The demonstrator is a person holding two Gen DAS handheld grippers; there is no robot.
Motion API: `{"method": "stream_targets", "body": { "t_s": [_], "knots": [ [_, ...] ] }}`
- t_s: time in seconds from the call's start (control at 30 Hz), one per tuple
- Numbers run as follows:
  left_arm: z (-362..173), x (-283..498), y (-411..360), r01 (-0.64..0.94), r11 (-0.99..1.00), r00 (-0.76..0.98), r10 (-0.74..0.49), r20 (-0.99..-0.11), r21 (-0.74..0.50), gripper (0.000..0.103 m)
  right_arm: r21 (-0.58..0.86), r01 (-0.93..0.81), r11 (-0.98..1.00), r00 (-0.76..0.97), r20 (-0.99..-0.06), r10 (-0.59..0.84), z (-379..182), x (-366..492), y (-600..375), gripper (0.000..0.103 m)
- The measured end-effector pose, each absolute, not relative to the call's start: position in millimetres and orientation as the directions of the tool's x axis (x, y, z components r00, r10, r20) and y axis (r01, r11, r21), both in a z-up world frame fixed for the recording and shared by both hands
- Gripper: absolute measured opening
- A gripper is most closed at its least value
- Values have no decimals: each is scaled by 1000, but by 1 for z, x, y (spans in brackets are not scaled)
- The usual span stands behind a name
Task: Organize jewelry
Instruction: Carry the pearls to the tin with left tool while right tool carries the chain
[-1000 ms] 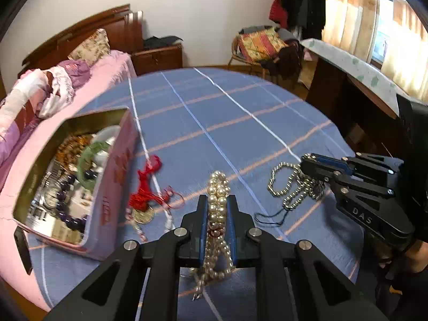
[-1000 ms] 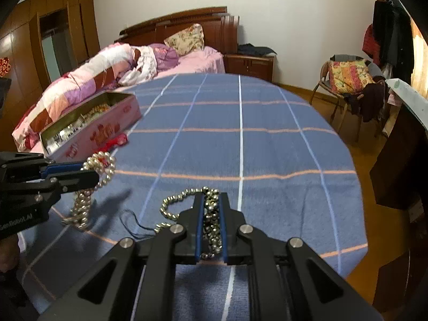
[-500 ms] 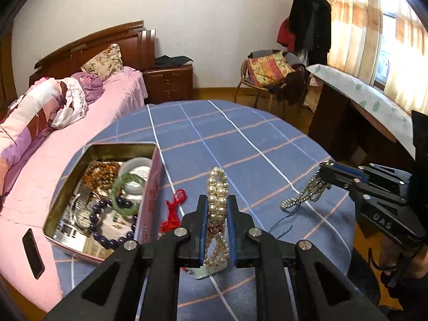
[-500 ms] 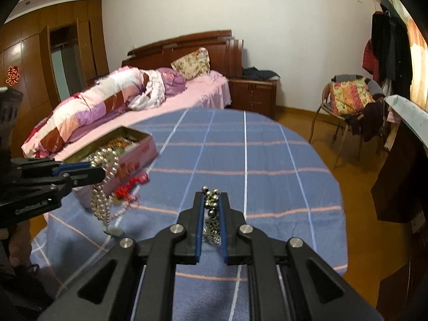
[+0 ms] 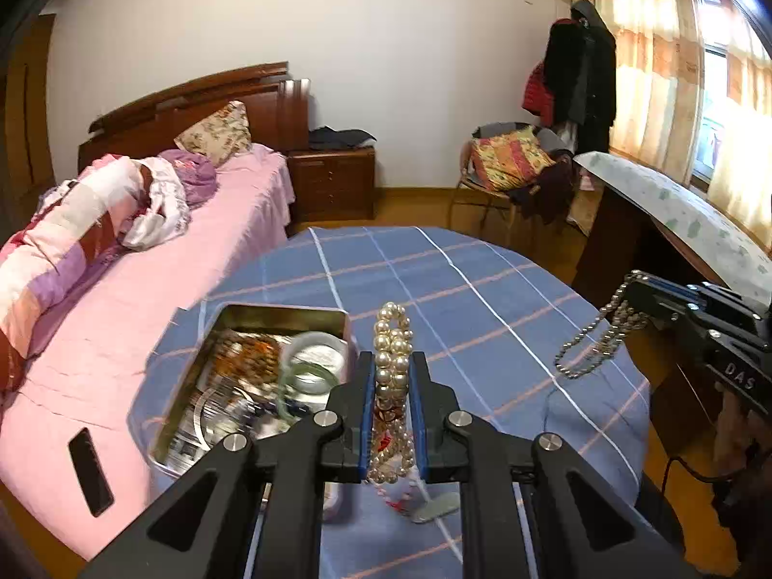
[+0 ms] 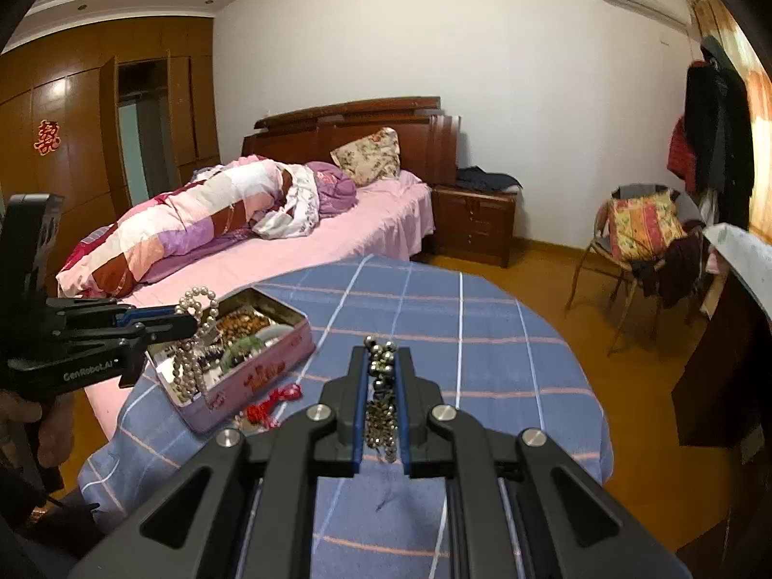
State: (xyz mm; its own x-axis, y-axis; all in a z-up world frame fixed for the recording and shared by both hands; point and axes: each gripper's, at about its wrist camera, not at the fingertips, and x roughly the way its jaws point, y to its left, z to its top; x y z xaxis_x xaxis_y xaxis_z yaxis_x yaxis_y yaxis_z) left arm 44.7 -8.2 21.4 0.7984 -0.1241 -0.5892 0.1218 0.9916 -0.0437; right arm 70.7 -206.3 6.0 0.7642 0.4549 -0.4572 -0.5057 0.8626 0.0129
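My left gripper (image 5: 392,362) is shut on a pearl necklace (image 5: 393,337), which loops above the fingers and hangs below them, clear of the table. From the right wrist view the left gripper (image 6: 190,321) holds the pearl necklace (image 6: 190,366) just in front of the open pink tin (image 6: 270,362). My right gripper (image 6: 381,357) is shut on a silver bead chain (image 6: 381,415) lifted off the blue checked tablecloth (image 6: 482,337). The left wrist view shows the chain (image 5: 598,342) dangling from the right gripper (image 5: 632,289). The tin (image 5: 284,311) holds several bracelets and beads.
A red knotted cord ornament (image 6: 272,403) lies beside the tin on the cloth. A pink bed (image 5: 120,313) borders the table's left side, with a black phone (image 5: 90,470) on it. A dark desk (image 5: 675,222) and a chair (image 6: 637,241) stand to the right.
Both grippers have risen off the cloth, each carrying its necklace up. The bead chain and pearls, which touched the table a second ago, now hang free.
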Motion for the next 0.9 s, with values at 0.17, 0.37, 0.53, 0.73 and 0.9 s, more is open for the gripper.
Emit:
{"method": "stream_targets", "body": {
  "t_s": [0.17,0.37,0.53,0.73,0.9],
  "knots": [
    [33,48,12,76,996,818,-83,-569,-35,13,-10,-539,842,763,-428,484,22,72,-193,13],
    [45,49,37,29,999,837,-46,-545,-40,13,-30,-579,815,754,-399,521,37,74,-172,13],
    [50,50,52,1,999,845,-23,-535,-40,13,-48,-617,786,738,-383,556,47,75,-150,13],
    [47,54,64,-25,999,843,4,-538,-31,13,-72,-658,750,713,-379,590,53,76,-123,13],
    [42,56,76,-54,998,837,23,-547,-40,13,-89,-690,719,690,-382,615,54,74,-106,13]
  ]
}}
